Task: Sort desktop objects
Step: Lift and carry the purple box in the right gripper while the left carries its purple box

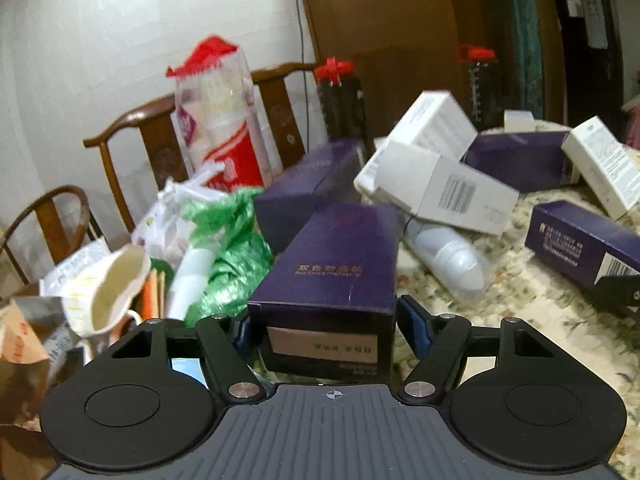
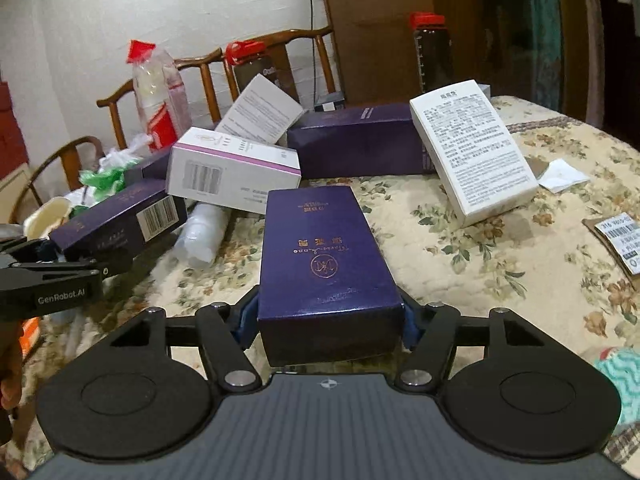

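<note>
1. Between the left gripper's (image 1: pixel 322 320) blue pads sat a purple box (image 1: pixel 332 276), its near end with the pale label facing the camera; both pads seemed to press its sides, so it looked gripped.
2. Beyond it in that view, further purple and white cartons lay jumbled on the floral tablecloth (image 1: pixel 520 300), a clear bottle (image 1: pixel 448 252) on its side beneath a white carton (image 1: pixel 444 188). Green and white bags (image 1: pixel 224 240) crowded the left edge.
3. Closest in the right wrist view, the right gripper (image 2: pixel 330 320) clasped a second purple box (image 2: pixel 324 264), gold logo on top, pads tight against both sides.
4. At that view's left edge, the other tool held its carton near the table's cluttered side.
5. Judged step: both boxes just taken up, sorting barely begun. Next would call for lifting each clear of the pile and carrying it to join like-coloured boxes without knocking the leaning white carton (image 2: pixel 472 148).
</note>
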`<state>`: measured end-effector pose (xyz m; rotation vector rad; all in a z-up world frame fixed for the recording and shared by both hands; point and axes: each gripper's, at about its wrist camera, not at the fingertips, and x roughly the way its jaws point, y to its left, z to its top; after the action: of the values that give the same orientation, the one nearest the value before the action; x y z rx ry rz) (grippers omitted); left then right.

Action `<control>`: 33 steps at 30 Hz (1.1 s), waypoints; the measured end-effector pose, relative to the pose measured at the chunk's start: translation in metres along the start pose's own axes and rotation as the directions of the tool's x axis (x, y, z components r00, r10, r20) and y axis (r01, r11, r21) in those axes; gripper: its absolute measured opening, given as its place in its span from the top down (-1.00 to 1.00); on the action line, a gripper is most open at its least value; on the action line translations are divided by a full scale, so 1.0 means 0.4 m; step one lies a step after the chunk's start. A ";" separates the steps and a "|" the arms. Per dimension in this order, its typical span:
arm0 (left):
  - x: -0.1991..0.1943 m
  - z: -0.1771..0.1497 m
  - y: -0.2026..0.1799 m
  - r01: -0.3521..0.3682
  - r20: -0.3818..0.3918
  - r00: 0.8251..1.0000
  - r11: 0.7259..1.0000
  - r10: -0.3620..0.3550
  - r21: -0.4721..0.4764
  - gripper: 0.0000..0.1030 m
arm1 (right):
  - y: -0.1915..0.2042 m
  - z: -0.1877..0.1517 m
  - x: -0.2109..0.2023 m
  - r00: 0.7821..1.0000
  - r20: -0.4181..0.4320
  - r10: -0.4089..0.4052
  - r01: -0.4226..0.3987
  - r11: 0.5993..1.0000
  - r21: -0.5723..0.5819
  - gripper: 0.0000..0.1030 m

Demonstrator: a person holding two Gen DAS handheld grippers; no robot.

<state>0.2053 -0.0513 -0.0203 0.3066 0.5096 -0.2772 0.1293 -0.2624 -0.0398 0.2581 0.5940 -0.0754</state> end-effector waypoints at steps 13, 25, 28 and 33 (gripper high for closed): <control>-0.159 -0.039 -0.006 0.021 0.053 0.998 0.999 -0.018 -0.039 -0.23 | 0.029 -0.023 -0.117 0.988 0.049 0.148 -0.149 0.989 0.009 -0.29; -0.258 -0.094 0.018 0.006 0.033 0.999 0.999 -0.005 -0.036 -0.26 | 0.067 -0.039 -0.177 0.967 0.091 0.239 -0.238 0.971 -0.016 -0.29; -0.228 -0.124 0.016 -0.014 -0.038 0.999 0.999 0.012 -0.053 -0.67 | 0.077 -0.051 -0.162 0.967 0.067 0.245 -0.244 0.969 -0.029 -0.29; -0.194 -0.127 0.030 -0.033 -0.066 0.997 0.997 0.028 -0.064 -0.89 | 0.085 -0.068 -0.133 0.968 0.032 0.248 -0.247 0.968 -0.036 -0.29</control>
<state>0.1222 -0.0082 -0.0198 0.2606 0.5766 -0.2211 0.0756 -0.2225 -0.0240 0.2973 0.5227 0.1709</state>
